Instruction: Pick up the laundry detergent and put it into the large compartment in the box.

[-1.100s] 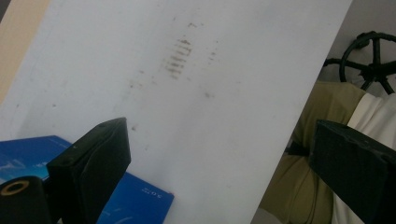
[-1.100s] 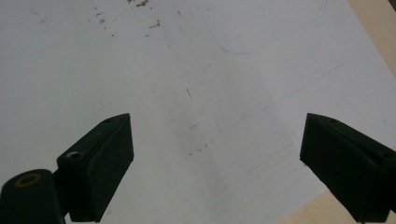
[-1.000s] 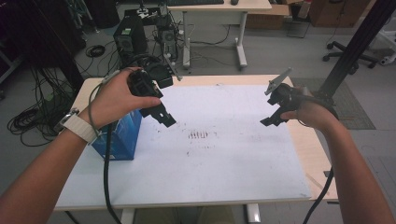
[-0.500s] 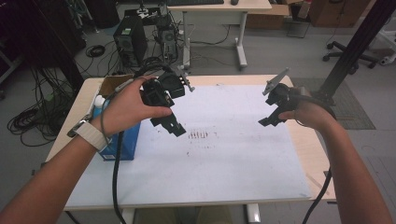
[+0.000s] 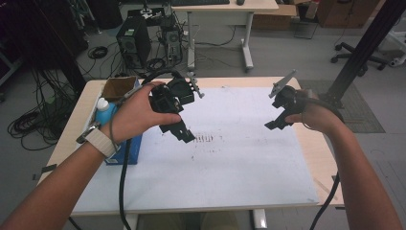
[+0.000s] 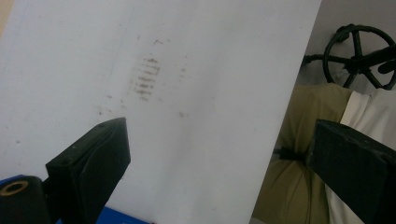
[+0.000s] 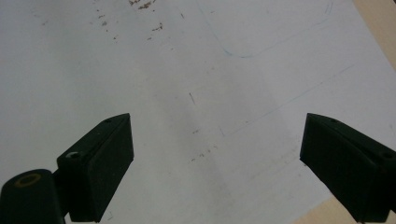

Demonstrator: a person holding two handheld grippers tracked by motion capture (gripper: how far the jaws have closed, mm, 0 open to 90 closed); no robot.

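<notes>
Above the middle of the white-covered surface (image 5: 230, 163) both grippers hang with jaws spread and empty: left gripper (image 5: 184, 135), right gripper (image 5: 273, 125). Nearest the left one, the blue box (image 5: 125, 149) with a white-capped bottle (image 5: 102, 107) stands at the left edge; approach it level, jaws wide.

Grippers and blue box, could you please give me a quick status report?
Left gripper and right gripper open, held over the white sheet. Blue box untouched at table's left edge. Nothing between.
</notes>
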